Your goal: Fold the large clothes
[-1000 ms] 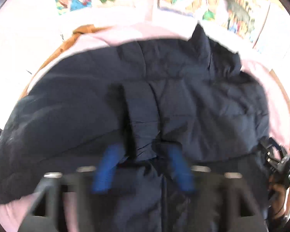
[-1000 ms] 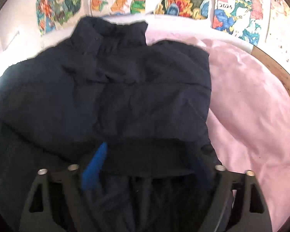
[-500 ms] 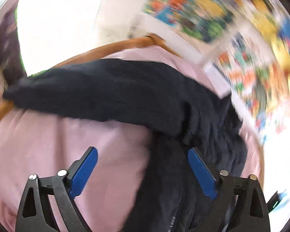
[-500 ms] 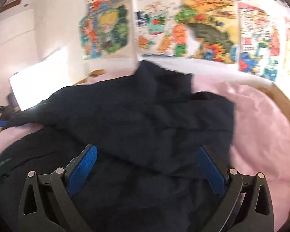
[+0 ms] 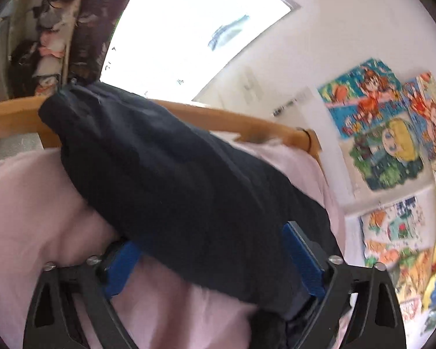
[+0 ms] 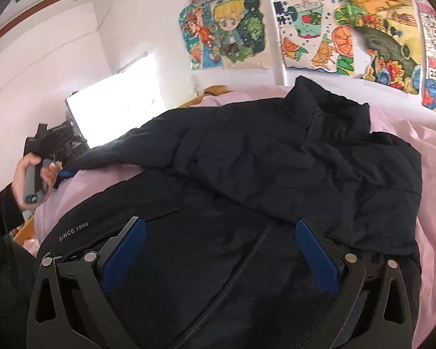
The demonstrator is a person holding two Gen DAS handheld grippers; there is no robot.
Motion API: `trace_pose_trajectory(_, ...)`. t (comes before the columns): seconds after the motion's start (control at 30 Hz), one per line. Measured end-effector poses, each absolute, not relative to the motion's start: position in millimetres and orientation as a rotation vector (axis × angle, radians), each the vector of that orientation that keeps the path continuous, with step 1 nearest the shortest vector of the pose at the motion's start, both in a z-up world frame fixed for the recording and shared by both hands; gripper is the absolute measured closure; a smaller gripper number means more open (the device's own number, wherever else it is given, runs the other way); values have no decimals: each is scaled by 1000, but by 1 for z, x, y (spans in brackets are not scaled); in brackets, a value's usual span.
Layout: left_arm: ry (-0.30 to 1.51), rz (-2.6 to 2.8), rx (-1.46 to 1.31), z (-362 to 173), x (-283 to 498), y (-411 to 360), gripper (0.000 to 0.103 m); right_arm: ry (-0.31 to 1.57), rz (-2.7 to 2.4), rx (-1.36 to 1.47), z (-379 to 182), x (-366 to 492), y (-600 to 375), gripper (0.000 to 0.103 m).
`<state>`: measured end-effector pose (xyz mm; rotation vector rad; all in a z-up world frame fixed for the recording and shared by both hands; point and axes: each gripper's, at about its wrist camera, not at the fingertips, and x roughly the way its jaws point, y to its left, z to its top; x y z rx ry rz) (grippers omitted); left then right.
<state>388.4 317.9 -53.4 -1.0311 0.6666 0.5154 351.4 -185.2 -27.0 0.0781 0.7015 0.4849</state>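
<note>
A dark navy padded jacket lies spread over a pink bedsheet, its stand-up collar toward the wall and one side of its body folded across the front, where a zip runs down past small white lettering reading "SINCE 1968". The right gripper hovers above the lower front of the garment, its blue-padded jaws spread wide with nothing between them but the fabric lying beneath.

At the far left of the right wrist view a hand in a dark sleeve grips the grey handle of the other tool beside the jacket's outstretched sleeve. Seen from the left wrist, that sleeve runs diagonally between the fingers of the left gripper, from the wooden bed rail down toward the camera. The jaws have just been closing, and the sleeve sits between the blue pads; the fabric hides both tips (so whether the pads actually press on it cannot be told).

Colourful cartoon drawings cover the white wall behind the bed, and a bright window glares beyond the rail.
</note>
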Motion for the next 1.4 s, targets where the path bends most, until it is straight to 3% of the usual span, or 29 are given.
trace_pose_trajectory(0.03, 674, 537, -1004, -53, 393, 318, 33, 707, 487, 75, -27, 353, -183, 2)
trace_pose_trajectory(0.1, 698, 574, -959, -53, 395, 322, 63, 717, 485, 72, -29, 354, -182, 2)
trace_pose_trajectory(0.2, 692, 594, -912, -50, 401, 320, 85, 725, 472, 78, -30, 356, -184, 2)
trace_pose_trajectory(0.27, 658, 596, -850, -38, 400, 316, 93, 720, 461, 85, -29, 358, -189, 2)
trace_pose_trajectory(0.5, 416, 490, -450, 59, 411, 240, 96, 657, 307, 192, -17, 371, -241, 2)
trace_pose_trajectory(0.67, 259, 279, -204, 130, 427, 147, 96, 612, 136, 284, -10, 375, -304, 2)
trace_pose_trajectory(0.8, 215, 51, 13, 156, 432, 49, 96, 587, 16, 350, -10, 373, -351, 2)
trace_pose_trajectory(1.03, 337, -234, 211, 127, 467, -95, 96, 556, -139, 452, -15, 370, -418, 2)
trace_pose_trajectory(1.23, 462, -327, 301, 63, 476, -158, 96, 558, -176, 488, -29, 376, -441, 2)
trace_pose_trajectory(1.4, 685, -441, 321, 3, 490, -182, 94, 597, -178, 503, -49, 383, -446, 2)
